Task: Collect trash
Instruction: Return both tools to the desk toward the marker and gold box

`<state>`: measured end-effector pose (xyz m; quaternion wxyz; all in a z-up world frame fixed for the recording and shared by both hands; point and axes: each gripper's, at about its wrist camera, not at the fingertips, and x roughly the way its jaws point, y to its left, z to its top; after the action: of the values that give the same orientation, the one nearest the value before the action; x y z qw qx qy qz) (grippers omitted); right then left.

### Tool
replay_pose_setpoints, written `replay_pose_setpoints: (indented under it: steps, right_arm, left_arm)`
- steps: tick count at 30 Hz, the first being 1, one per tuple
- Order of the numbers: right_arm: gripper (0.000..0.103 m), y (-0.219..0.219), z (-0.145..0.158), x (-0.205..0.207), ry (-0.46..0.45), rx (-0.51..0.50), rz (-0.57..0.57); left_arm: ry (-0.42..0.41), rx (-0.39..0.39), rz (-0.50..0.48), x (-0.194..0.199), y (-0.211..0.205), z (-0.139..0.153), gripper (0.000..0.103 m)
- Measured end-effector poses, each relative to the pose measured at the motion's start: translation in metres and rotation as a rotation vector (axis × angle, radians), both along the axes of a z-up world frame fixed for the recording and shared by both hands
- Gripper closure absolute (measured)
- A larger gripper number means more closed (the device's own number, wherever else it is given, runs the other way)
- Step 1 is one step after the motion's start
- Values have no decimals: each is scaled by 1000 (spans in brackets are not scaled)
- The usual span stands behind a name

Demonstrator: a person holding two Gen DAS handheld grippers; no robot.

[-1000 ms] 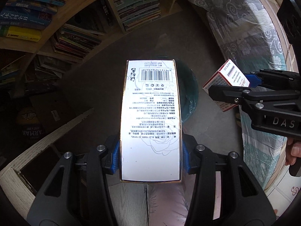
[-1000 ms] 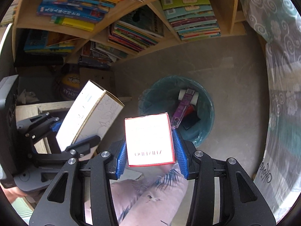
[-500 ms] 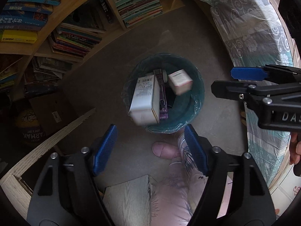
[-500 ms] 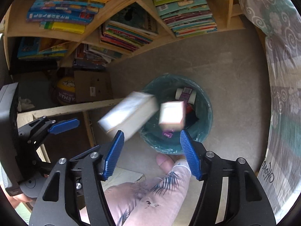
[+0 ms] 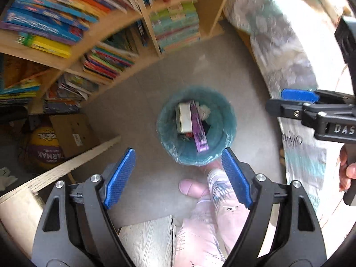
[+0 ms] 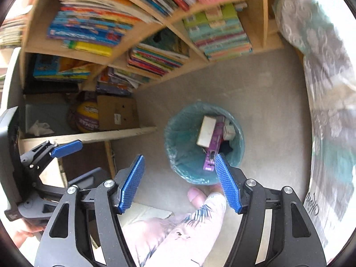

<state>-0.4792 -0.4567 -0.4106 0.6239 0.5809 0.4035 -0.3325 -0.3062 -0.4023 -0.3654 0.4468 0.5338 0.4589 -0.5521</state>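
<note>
A teal-lined trash bin [image 5: 224, 120] stands on the grey floor, also in the right wrist view [image 6: 180, 131]. Inside lie a tall white box [image 5: 184, 119], a purple box [image 5: 199, 131] and a small white box [image 6: 229, 130]. My left gripper [image 5: 178, 173] is open and empty, held above the bin's near side. My right gripper [image 6: 179, 178] is open and empty too, above the bin's near rim. The right gripper also shows at the right of the left wrist view [image 5: 298, 102], and the left gripper shows at the left of the right wrist view [image 6: 64, 151].
A wooden bookshelf [image 6: 155, 33] full of books stands behind the bin. A cardboard box [image 6: 118, 113] and a ball [image 6: 86, 116] sit under a wooden board at left. A patterned bed cover [image 6: 329, 89] runs along the right. The person's foot [image 5: 193, 188] is beside the bin.
Both grippers opened and let go of their boxes. The tall white box and the small box fell into the bin. Both grippers have risen away from the bin.
</note>
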Motion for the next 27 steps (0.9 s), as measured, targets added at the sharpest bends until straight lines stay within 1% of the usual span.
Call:
replay_pose_setpoints:
  steps: [1,3,5,9,11,13,15,18,24,27]
  right_arm:
    - [36,-1,11,2,-2,-18,11]
    - [24,-3,35,9,-4,-55,43]
    - [24,-4,63,18,-14,-103,82]
    - [17,-8,118,40,-46,-191,140]
    - [16,-10,144,54,-56,-237,177]
    - [15,-14,167,69,-75,-279,218]
    - [13,-17,186,88,-88,-308,263]
    - [13,-21,209,118,-96,-345,329]
    - [13,-17,254,179,-161,-417,445]
    - [13,-7,272,216,-193,-440,527]
  left_arm:
    - [0,-26,0,2,0,14,26]
    - [-12,-76,6,6,1,39,26]
    - [-15,-122,29,13,3,66,24]
    - [-13,-240,94,34,14,128,13]
    - [-30,-306,129,47,24,159,11]
    - [-34,-349,158,59,33,182,7]
    - [-69,-385,190,74,43,200,7]
    - [-121,-417,238,95,57,216,7]
    - [-181,-486,394,147,96,253,7]
    - [-230,-510,477,176,119,262,7]
